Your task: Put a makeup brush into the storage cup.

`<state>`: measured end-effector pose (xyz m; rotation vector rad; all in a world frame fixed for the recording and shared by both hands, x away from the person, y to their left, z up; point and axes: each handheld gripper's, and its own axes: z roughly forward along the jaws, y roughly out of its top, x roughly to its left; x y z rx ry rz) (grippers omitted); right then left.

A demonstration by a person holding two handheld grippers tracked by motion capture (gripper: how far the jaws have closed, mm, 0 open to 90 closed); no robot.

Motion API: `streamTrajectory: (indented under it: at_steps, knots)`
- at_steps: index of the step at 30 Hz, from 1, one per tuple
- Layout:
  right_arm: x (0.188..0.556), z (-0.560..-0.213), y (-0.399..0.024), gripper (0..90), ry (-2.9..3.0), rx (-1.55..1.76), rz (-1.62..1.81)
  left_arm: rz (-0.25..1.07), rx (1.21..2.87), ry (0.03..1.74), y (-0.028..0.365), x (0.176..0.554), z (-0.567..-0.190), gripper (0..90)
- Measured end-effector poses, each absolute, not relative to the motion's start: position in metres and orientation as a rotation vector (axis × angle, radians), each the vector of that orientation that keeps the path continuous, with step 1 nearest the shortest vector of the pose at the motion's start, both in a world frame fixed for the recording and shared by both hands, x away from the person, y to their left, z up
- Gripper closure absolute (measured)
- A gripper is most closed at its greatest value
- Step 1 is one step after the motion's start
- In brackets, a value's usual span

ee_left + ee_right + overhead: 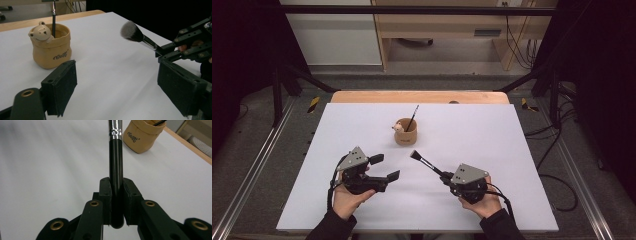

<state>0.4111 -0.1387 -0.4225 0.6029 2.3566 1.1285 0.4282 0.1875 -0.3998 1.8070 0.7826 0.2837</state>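
Clamped by its black handle, the brush sits in the right gripper's fingers, raised off the white table with bristles toward the pot. Near the brush, the left gripper hovers with fingers wide and empty.

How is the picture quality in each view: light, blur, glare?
High view: even light on the white table, dark sides. Left gripper view: near jaws soft, brush and bear-faced pot fairly sharp. Right gripper view: table streaky and blurred, glare on the brush's metal ferrule.
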Motion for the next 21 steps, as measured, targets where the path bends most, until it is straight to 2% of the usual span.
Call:
streamTrajectory:
  at_steps: [21]
  knots:
    - [0.409, -0.427, -0.133, 79.6, 2.315, 0.670, 1.229, 0.190, 1.737, 0.796, 0.168, 0.428, -0.414, 16.2]
